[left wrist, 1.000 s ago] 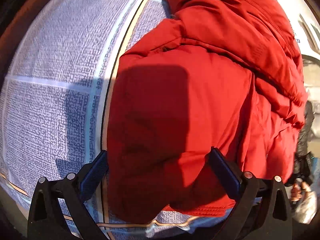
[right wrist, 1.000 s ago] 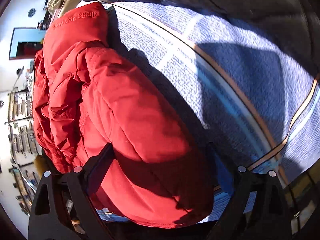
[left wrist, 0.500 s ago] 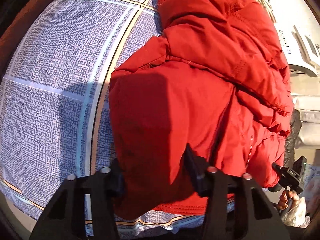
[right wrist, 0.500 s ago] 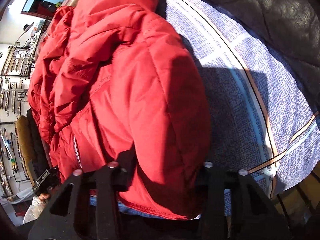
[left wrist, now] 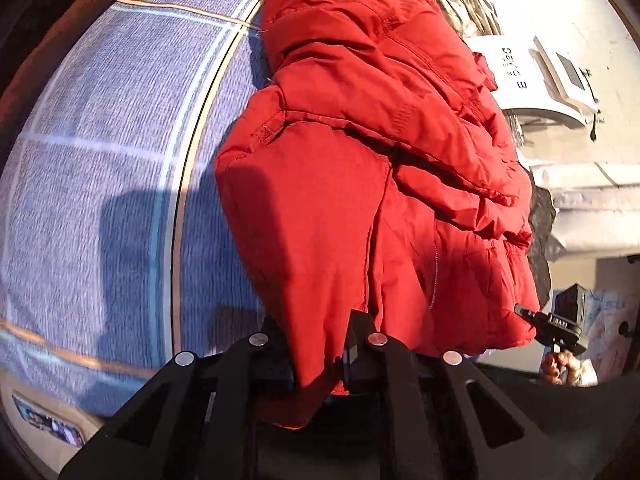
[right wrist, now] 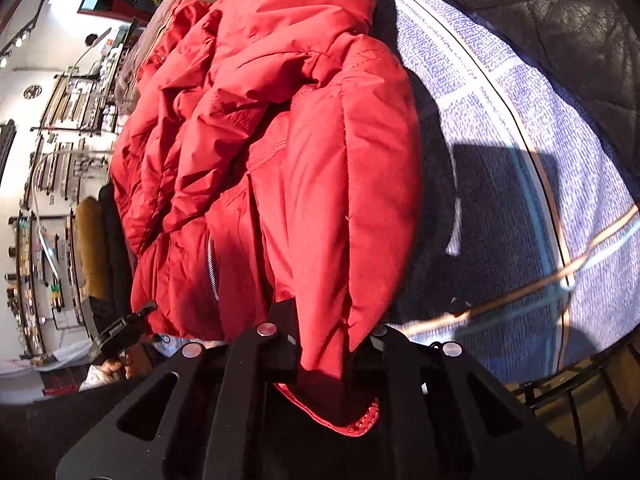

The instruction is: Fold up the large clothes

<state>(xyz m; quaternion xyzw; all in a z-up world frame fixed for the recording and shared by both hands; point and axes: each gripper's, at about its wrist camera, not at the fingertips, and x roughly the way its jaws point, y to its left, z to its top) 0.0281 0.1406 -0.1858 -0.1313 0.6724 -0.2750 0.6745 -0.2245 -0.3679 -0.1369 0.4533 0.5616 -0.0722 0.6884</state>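
A red puffer jacket (left wrist: 360,168) lies bunched on a blue-grey checked bedspread (left wrist: 100,168). My left gripper (left wrist: 318,344) is shut on the jacket's near hem at one corner. My right gripper (right wrist: 328,340) is shut on the jacket's (right wrist: 280,140) near hem at the other corner, with the hem edge hanging below the jaws. The right gripper also shows at the lower right of the left wrist view (left wrist: 560,326), and the left gripper at the lower left of the right wrist view (right wrist: 116,334). The jacket's zip (right wrist: 212,268) runs down its middle.
The bedspread (right wrist: 540,152) spreads out on both sides of the jacket. A dark quilted headboard or cushion (right wrist: 560,12) sits at the far right. A white appliance (left wrist: 540,76) and shelves with small items (right wrist: 44,200) stand beyond the bed.
Both grippers went from wide open around the jacket's hem to shut on it. The hem is now pinched and lifted slightly toward me.
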